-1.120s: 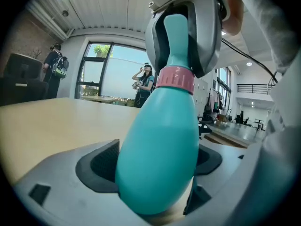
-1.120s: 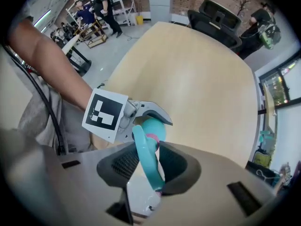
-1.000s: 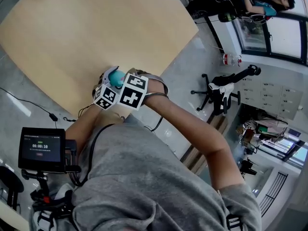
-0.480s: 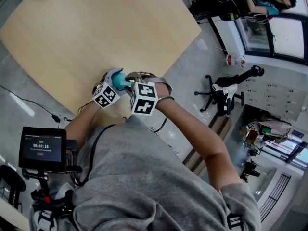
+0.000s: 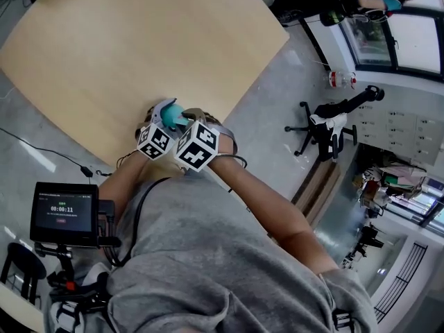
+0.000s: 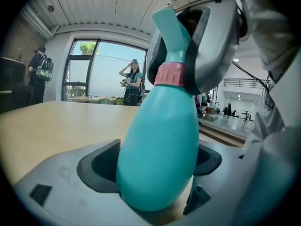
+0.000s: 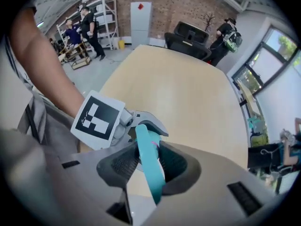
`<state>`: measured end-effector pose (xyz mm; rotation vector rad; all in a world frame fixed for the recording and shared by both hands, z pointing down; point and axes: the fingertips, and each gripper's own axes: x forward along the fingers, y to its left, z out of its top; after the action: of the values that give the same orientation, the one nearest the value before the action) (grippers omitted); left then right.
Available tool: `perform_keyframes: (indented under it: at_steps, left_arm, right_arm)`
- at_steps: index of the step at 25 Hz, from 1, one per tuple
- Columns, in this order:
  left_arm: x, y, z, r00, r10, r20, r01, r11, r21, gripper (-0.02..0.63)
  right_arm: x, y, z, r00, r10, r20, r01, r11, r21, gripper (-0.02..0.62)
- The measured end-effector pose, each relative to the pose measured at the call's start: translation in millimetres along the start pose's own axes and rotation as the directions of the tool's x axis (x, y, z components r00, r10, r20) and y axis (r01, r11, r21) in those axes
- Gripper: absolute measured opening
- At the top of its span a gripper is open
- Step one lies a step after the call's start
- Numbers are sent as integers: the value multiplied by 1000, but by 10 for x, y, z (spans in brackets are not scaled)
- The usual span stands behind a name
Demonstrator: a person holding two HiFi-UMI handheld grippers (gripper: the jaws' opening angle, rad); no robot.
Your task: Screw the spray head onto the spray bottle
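A teal spray bottle with a pink collar stands tilted between the pads of my left gripper, which is shut on its body. The teal spray head sits on the bottle's neck. My right gripper grips that head from above, its jaws closing on it. In the head view both grippers, left and right, meet over the bottle at the near edge of the wooden table. The marker cubes hide most of the bottle there.
A small monitor on a stand is at my lower left. An office chair base and a plastic bottle are on the floor to the right of the table. Several people stand by the windows and shelves far off.
My right gripper has turned about the bottle's top: its marker cube swung down to the right, then back toward the left cube. The left gripper and bottle have stayed put.
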<state>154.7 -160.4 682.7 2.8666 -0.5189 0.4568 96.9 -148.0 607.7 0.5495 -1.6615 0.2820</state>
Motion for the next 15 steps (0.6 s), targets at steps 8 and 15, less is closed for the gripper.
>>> perform_keyframes:
  at_steps: [8, 15]
  left_arm:
    - [131, 65, -68, 999, -19, -42, 16, 997, -80, 411]
    - [9, 174, 75, 992, -125, -12, 124, 991, -51, 451]
  right_arm:
    - [95, -142, 21, 993, 104, -46, -98, 987, 129, 132]
    - [226, -279, -40, 993, 100, -67, -96, 993, 67, 133]
